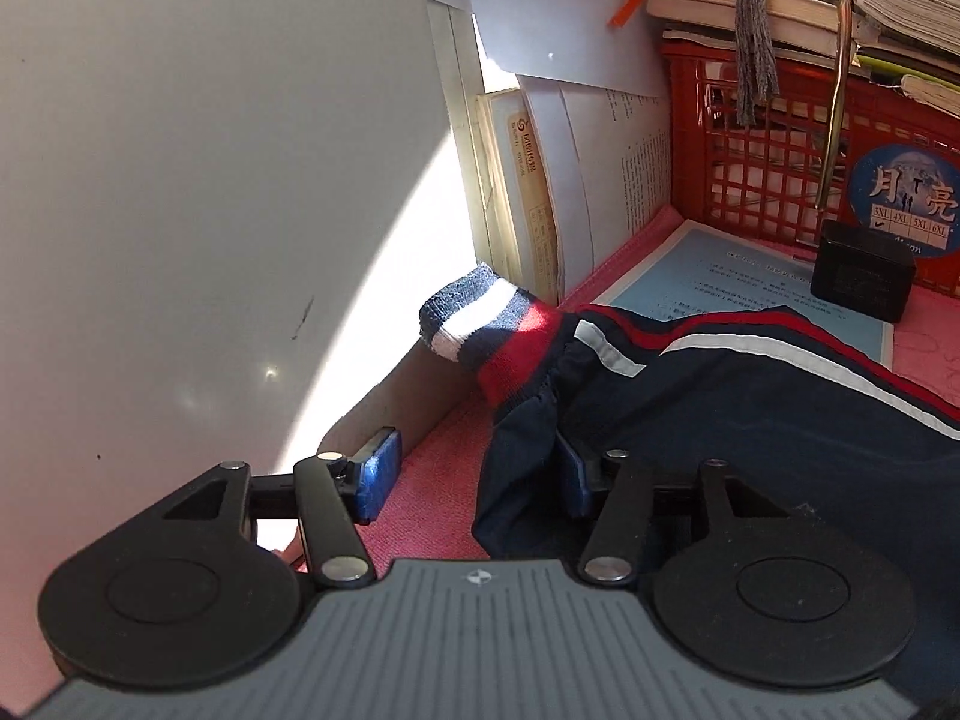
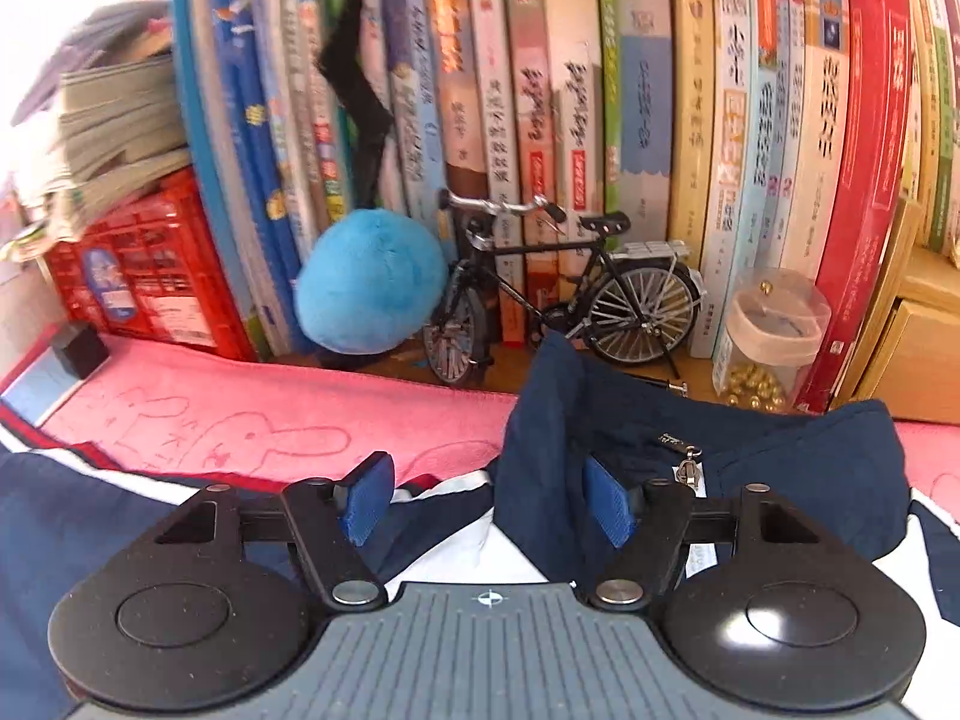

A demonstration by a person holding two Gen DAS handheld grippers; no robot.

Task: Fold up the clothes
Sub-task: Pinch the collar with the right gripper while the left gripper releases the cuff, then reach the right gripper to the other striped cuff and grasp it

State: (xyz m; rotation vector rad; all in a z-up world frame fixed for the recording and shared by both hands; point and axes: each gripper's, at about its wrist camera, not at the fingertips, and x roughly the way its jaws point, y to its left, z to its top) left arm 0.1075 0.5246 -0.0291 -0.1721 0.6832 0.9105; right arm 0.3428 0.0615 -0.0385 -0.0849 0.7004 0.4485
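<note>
Jacket [image 1: 750,396] lies flat on the pink towel [image 1: 432,468], ready for folding. My left gripper [image 1: 474,474] sits fingers wide at the cuff [image 1: 498,330] end, towel's left edge. My right gripper [image 2: 489,501], fingers wide, straddles the collar [image 2: 552,420], towel's far edge; nothing pinched.

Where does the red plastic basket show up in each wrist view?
Left wrist: red basket at upper right, books stacked on top, behind the black box.
Right wrist: far left, under a paper stack.
Shared landmark: the pink towel beneath the navy jacket.
</note>
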